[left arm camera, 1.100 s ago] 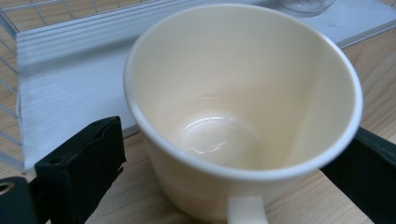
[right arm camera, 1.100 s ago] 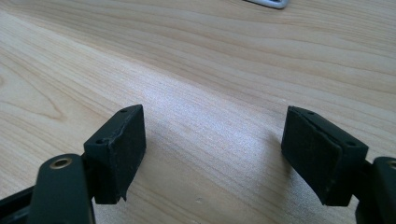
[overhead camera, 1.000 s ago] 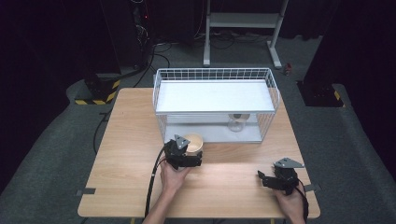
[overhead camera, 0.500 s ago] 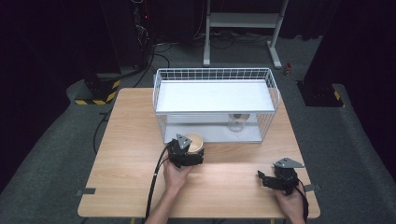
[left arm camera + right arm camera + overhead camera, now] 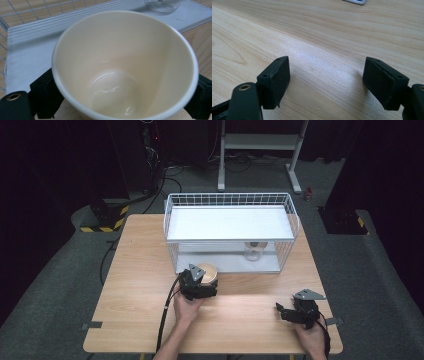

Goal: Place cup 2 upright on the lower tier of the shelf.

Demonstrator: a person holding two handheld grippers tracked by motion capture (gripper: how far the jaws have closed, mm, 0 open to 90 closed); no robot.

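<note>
Near the bench middle, just before the wire rack (image 5: 172,227), my left tool (image 5: 199,282) has just been closing on the cream cup (image 5: 125,67), pads at both walls, upright for lifting; right tool (image 5: 325,82) idles open, empty, by the near-right corner.

Dark lab, lone wooden table (image 5: 140,270), floor cables (image 5: 165,177), metal stand (image 5: 260,142)

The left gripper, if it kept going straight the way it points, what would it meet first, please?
The left gripper already has a cream paper cup between its fingers. Beyond the cup, it would probably meet the white wire rack first, around its lower shelf's front edge, though depth is unclear.
</note>
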